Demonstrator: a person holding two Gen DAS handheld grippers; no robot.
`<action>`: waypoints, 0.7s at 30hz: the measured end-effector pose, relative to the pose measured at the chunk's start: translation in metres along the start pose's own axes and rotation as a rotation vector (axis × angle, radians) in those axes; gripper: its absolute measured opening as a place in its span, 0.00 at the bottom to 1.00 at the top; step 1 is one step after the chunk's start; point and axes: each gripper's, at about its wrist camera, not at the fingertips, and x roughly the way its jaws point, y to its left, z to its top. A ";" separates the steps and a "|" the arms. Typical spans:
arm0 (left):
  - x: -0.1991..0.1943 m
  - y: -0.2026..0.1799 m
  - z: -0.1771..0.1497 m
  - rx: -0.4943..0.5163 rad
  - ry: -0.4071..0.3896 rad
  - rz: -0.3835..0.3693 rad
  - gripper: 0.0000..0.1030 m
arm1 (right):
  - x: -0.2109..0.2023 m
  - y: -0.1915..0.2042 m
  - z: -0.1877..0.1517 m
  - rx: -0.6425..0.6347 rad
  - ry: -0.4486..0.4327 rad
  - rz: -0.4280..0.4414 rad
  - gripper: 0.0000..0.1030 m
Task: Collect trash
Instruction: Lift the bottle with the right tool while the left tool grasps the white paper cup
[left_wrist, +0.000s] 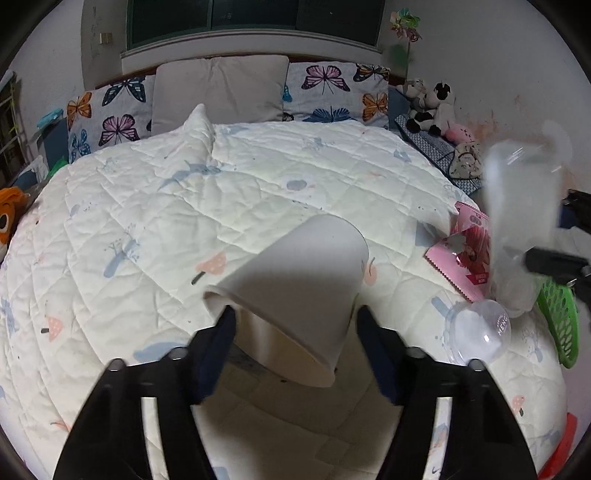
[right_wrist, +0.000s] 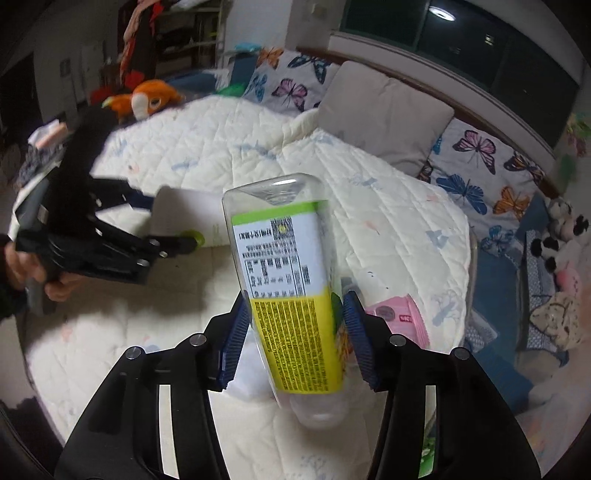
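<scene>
Trash in both grippers above the quilted bed

Bottle first: the right gripper (right_wrist: 295, 328) has its blue ribbed pads pressed against either side of a clear plastic bottle (right_wrist: 291, 280), pinching it across the yellow and green label; the bottle points base-away from the camera, tilted a little to the left, lifted above the white quilt (right_wrist: 388, 206); seen from the left wrist it is a blurred pale column (left_wrist: 521, 221) at the far right.

The left gripper (left_wrist: 295, 325) holds a white paper cup (left_wrist: 295, 288), tipped on its side with the open mouth toward the camera and the base pointing away; one finger is tucked inside the rim and the other sits against the outer wall on the right, so the cup wall is pinched between them; the cup hangs over the quilt's near edge.

On the quilt to the right lie a pink wrapper (left_wrist: 465, 251), a clear dome lid (left_wrist: 480, 332) just in front of it, and a green perforated plastic piece (left_wrist: 557, 321) near the edge; butterfly pillows (left_wrist: 325, 92) and a grey cushion (left_wrist: 221, 88) line the headboard; plush toys (left_wrist: 432, 107) sit in the right corner, an orange one (right_wrist: 147, 96) on the opposite side.
</scene>
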 end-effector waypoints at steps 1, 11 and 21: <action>0.000 0.000 -0.001 -0.005 0.004 -0.006 0.51 | -0.007 -0.001 -0.001 0.014 -0.013 0.005 0.50; -0.029 -0.016 -0.006 0.003 -0.038 -0.025 0.22 | -0.064 -0.002 -0.020 0.112 -0.113 0.000 0.49; -0.070 -0.045 -0.014 0.057 -0.108 -0.072 0.10 | -0.108 -0.018 -0.047 0.209 -0.153 -0.033 0.49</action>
